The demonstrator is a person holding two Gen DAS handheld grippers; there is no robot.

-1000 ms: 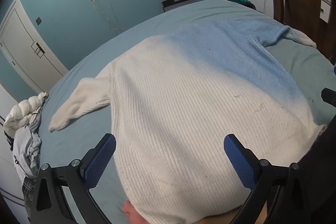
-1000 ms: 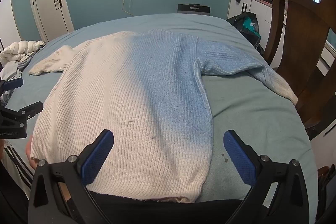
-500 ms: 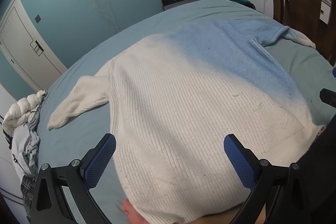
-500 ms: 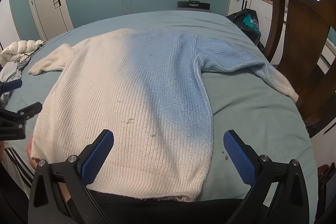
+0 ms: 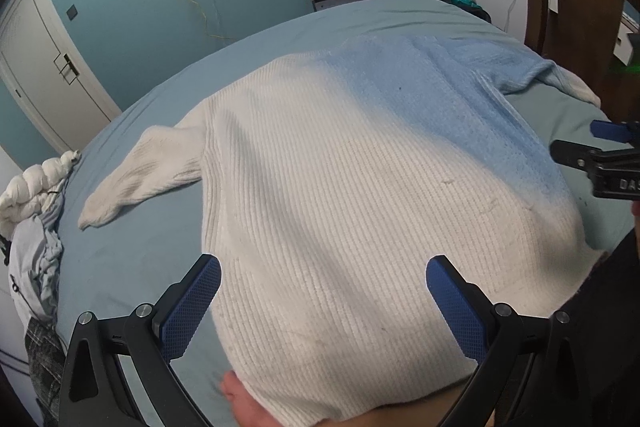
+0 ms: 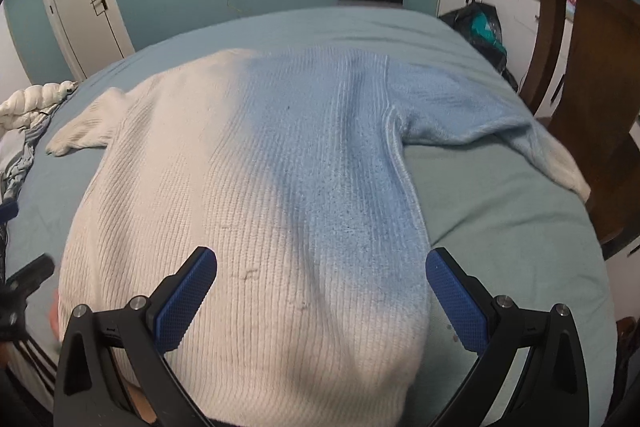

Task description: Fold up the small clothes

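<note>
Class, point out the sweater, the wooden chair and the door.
sweater (image 6: 248, 211), right wrist view, middle of its body.
wooden chair (image 6: 592, 67), right wrist view, its backrest.
door (image 5: 36, 67), left wrist view, its panel.

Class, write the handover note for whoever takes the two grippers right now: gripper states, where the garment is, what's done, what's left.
Left gripper: open, empty, over the sweater's near hem.
Right gripper: open, empty, over the hem too.
Sweater: spread flat on the bed, both sleeves out to the sides, white sleeve left, blue sleeve right.
Done: laid out.
Left: every fold; probably sleeves in first, then body.
</note>
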